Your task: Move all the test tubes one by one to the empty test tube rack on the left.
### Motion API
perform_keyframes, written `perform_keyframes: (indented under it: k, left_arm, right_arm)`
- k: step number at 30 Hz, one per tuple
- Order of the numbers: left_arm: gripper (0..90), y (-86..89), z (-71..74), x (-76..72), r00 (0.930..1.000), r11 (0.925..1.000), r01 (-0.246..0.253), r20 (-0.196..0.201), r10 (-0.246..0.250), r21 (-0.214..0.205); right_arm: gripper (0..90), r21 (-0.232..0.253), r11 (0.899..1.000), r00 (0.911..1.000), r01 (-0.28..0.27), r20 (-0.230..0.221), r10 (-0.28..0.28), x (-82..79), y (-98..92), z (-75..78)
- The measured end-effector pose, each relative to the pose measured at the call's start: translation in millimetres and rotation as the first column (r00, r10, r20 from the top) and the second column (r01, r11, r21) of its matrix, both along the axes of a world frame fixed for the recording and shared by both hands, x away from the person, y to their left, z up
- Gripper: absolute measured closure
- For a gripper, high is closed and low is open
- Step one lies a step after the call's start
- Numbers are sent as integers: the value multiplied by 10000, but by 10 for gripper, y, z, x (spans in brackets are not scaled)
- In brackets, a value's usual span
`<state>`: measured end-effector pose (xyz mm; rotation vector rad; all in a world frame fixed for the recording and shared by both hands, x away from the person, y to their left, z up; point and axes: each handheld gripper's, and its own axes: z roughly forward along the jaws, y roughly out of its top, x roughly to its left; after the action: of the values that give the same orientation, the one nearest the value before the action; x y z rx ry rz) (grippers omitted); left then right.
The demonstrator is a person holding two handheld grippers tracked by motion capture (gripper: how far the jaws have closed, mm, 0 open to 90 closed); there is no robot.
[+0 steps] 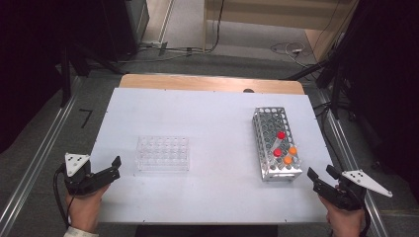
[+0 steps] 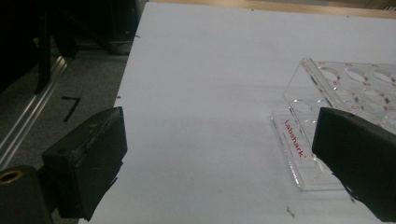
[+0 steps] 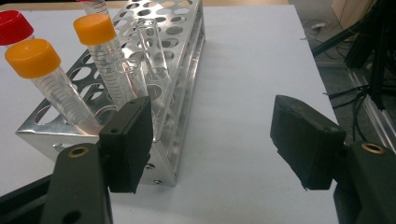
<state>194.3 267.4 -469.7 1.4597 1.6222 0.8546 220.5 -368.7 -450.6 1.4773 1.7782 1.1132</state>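
Tubes with red and orange caps stand clustered at the near end of the metal rack [image 1: 276, 144], on the right half of the white table [image 1: 207, 123] — the end closest to the right gripper [image 1: 320, 176], which probably makes them the easiest to pick from that side. In the right gripper view two orange-capped tubes [image 3: 95, 29] lean in their holes rather than standing straight, since the holes are wider than the tubes; a red cap [image 3: 14, 25] shows at the left edge behind them. An uncapped clear tube [image 3: 150, 46] stands among them too.

The clear plastic rack [image 1: 163, 153] sits left of centre with all its holes vacant, near the left gripper [image 1: 115, 167], so it looks like the place meant to receive the tubes.

Both grippers hover at the near corners of the table, each held in a hand, each with its jaws standing apart and nothing between them. The right one points toward the metal rack's near corner, just beside it — I judge it is lined up for a first reach.
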Motion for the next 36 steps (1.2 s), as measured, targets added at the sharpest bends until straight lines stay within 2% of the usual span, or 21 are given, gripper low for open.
perform_keyframes:
  k: [9, 20, 31, 33, 36]
  left_arm:
    - [37, 9, 0, -11, 10000, 10000, 22, -15, -22, 30]
    - [37, -1, -5, -4, 10000, 10000, 31, -34, -31, 6]
    - [39, -4, -11, 2, 9999, 10000, 71, -95, -70, 52]
    - [39, -8, -12, 4, 9999, 10000, 68, -92, -68, 34]
    - [40, -12, -12, 5, 9999, 10000, 58, -114, -58, 58]
  right_arm:
    - [274, 12, 9998, 9997, -196, -118, 197, 4, 31, 13]
    - [317, 86, 9982, 9981, -600, -114, 601, 17, 108, 12]
    - [425, 212, 9935, 9938, -1115, -5, 1115, 66, 205, -7]
    - [493, 148, 9925, 9926, -1215, -7, 1215, 91, 245, -21]
    - [529, 21, 9916, 9916, -1293, 13, 1293, 111, 273, -33]
